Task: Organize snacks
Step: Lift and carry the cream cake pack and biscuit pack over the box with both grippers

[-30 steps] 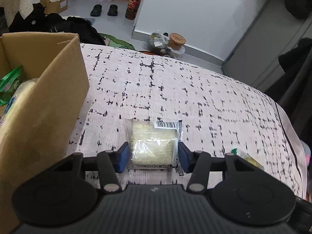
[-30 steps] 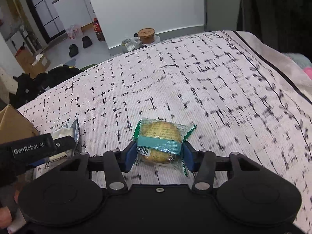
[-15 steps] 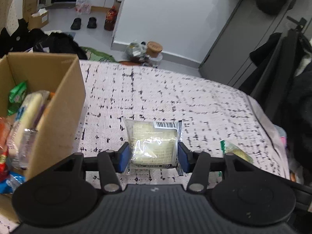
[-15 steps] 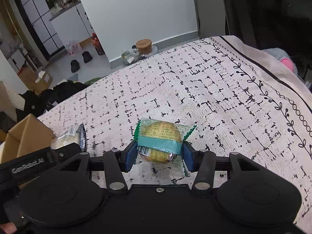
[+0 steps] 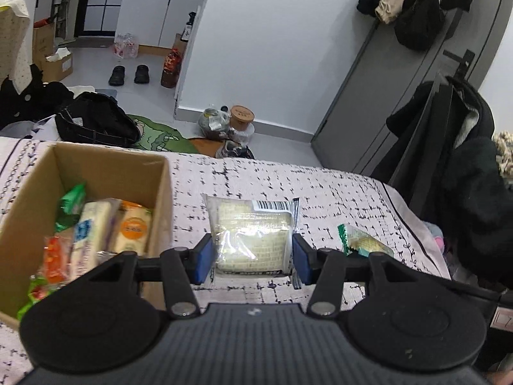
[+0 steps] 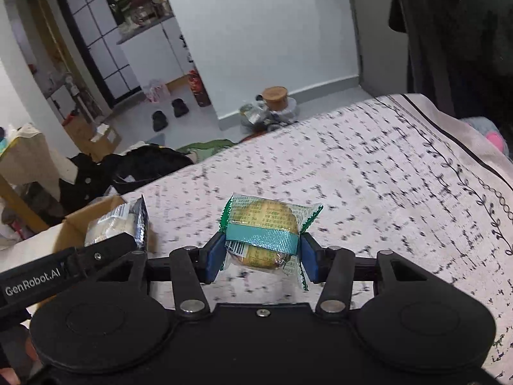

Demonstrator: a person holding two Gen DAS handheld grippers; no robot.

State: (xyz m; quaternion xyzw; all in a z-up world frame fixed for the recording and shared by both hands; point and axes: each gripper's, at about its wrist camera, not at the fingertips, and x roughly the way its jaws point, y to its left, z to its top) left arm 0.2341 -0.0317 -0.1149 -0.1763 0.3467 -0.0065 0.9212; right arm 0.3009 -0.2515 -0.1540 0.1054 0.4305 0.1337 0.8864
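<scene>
My left gripper (image 5: 252,261) is shut on a clear-wrapped pale square cake (image 5: 251,234) with a barcode, held above the patterned bedspread (image 5: 336,192). To its left stands an open cardboard box (image 5: 160,192) with several wrapped snacks (image 5: 96,224) inside. My right gripper (image 6: 261,258) is shut on a round yellow cake in a green wrapper with a teal band (image 6: 266,234), also lifted off the bed. In the right wrist view the left gripper and its pale cake (image 6: 112,224) show at the left, over the box corner (image 6: 77,224). The green-wrapped cake (image 5: 362,243) shows at the right of the left wrist view.
The bedspread (image 6: 384,176) stretches ahead and to the right. Beyond the bed's far edge lie a black bag (image 5: 93,122), a green mat (image 5: 160,134), jars (image 5: 242,117) and shoes (image 5: 128,75) on the floor. Dark coats (image 5: 465,166) hang at the right.
Both grippers rose off the bed with their snacks still gripped. The left one shifted toward the box, whose inside now shows. More of the room beyond the bed came into view.
</scene>
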